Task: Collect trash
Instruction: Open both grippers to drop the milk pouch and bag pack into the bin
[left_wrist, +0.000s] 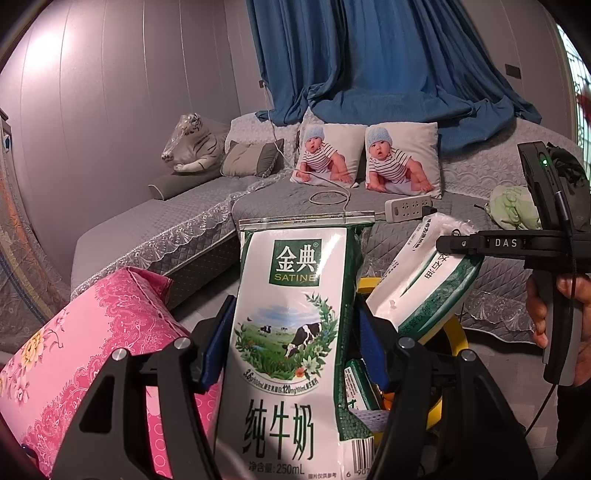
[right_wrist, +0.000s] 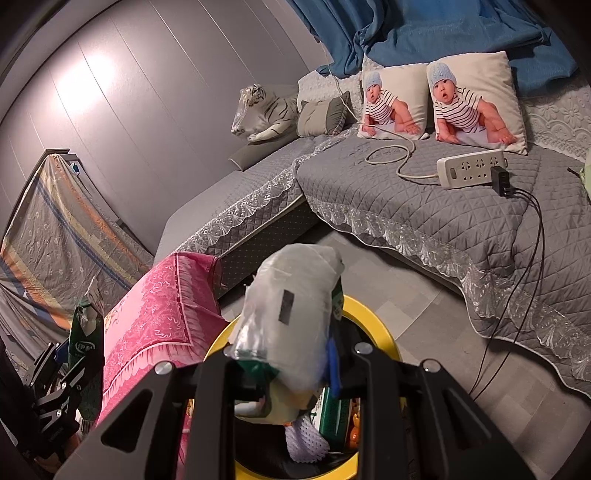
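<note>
Left wrist view first: the left gripper (left_wrist: 295, 354) is clamped on a white-and-green 250 mL milk carton (left_wrist: 291, 332), blue pads pressed against both its sides, the carton standing upright between the fingers and filling the middle of the view. Just behind it, low down, sits the yellow-rimmed round trash bin (left_wrist: 452, 332) on the floor, with a pink floral cloth-covered worktop (left_wrist: 85, 343) to the left. Off to the right the right gripper (left_wrist: 461, 244) carries a white-and-green soft tissue pack (left_wrist: 417, 284), tilted above the bin's far rim. By my reading this is the drop-off step: both pieces of trash look poised for the bin, and next each needs to be carried over the opening and let go. Right wrist view now: the right gripper (right_wrist: 291, 369) is closed on that tissue pack (right_wrist: 291, 314), its pale plastic bulging up out of the fingers, right above the bin (right_wrist: 369, 314), which already holds a green box and other scraps. The left gripper (right_wrist: 79, 354) shows at the far left edge with its carton (right_wrist: 86, 343), beside the pink worktop (right_wrist: 155, 321).
</note>
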